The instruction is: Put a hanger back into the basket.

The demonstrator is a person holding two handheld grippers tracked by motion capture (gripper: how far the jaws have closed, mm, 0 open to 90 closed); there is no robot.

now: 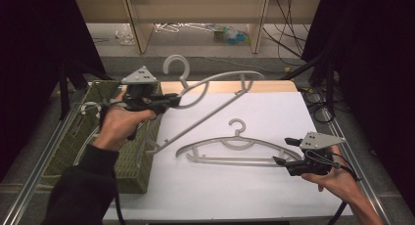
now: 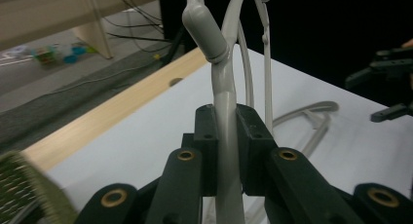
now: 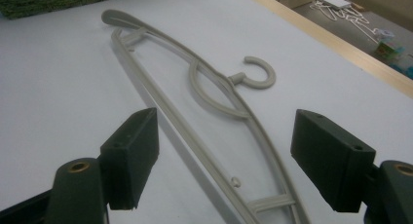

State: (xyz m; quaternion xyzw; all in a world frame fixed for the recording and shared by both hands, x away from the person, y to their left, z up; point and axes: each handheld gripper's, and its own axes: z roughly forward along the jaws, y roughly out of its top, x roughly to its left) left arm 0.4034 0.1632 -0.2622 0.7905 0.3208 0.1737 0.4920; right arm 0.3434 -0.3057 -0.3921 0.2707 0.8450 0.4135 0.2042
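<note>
Left gripper clenched on lifted hanger, gripping its arm near the hook, held in the air w/ low end over the basket rim. Right gripper released, jaws wide around the end of the second hanger, lying flat on table. Probably halfway: one picked up, one left; basket contents unclear.

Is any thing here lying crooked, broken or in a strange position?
Nothing looks broken. One grey hanger hangs tilted in the air, clamped in the left gripper, its lower end over the basket. The second hanger lies flat on the table before the open right gripper.
</note>
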